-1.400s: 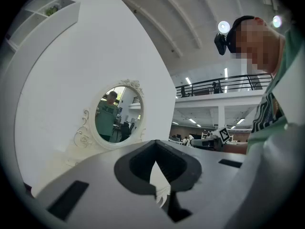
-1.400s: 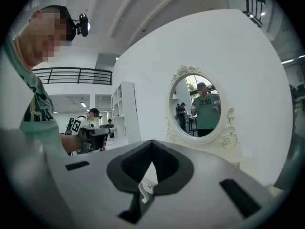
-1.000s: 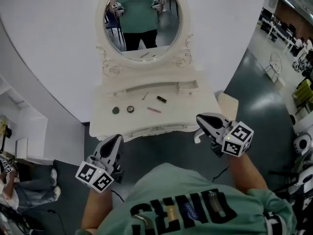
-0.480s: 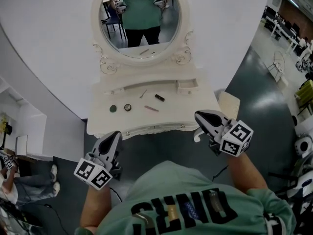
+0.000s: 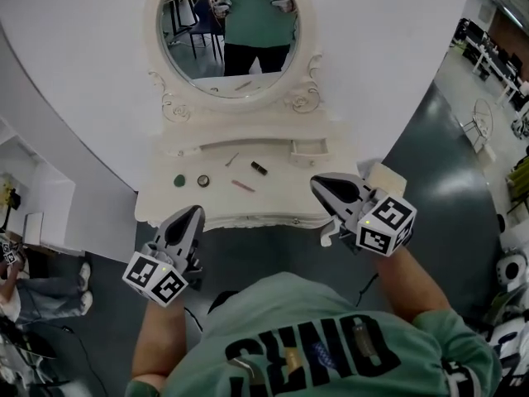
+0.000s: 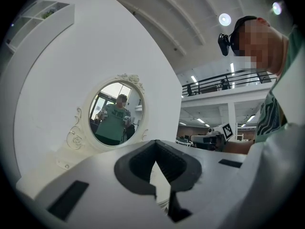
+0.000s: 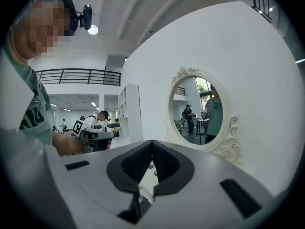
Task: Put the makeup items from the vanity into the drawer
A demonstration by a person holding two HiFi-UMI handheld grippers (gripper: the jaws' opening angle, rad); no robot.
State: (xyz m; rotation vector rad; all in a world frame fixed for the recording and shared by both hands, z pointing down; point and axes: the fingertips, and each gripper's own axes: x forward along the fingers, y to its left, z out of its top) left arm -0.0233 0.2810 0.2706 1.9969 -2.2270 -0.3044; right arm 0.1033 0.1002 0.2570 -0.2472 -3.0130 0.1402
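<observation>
Makeup items lie loose on the top of the white vanity (image 5: 157,201), under its round mirror (image 5: 227,23), none of them yet in the small drawer (image 5: 307,148) at the back right, which looks pulled a little way out. Both grippers hang short of the front edge with all the items ahead and between them.

The left gripper (image 5: 195,212) has its jaws together on nothing and is nearer the green round pot (image 5: 179,180) and the round compact (image 5: 203,180). The right gripper (image 5: 315,180), tips also met and empty, is nearer the drawer, the dark lipstick (image 5: 259,168) and the pink stick (image 5: 242,186). Both of these lie slantwise, far end to the left, so a grip would probably go across them.

Only the head view shows the layout; the gripper views show mainly mirror and wall.
</observation>
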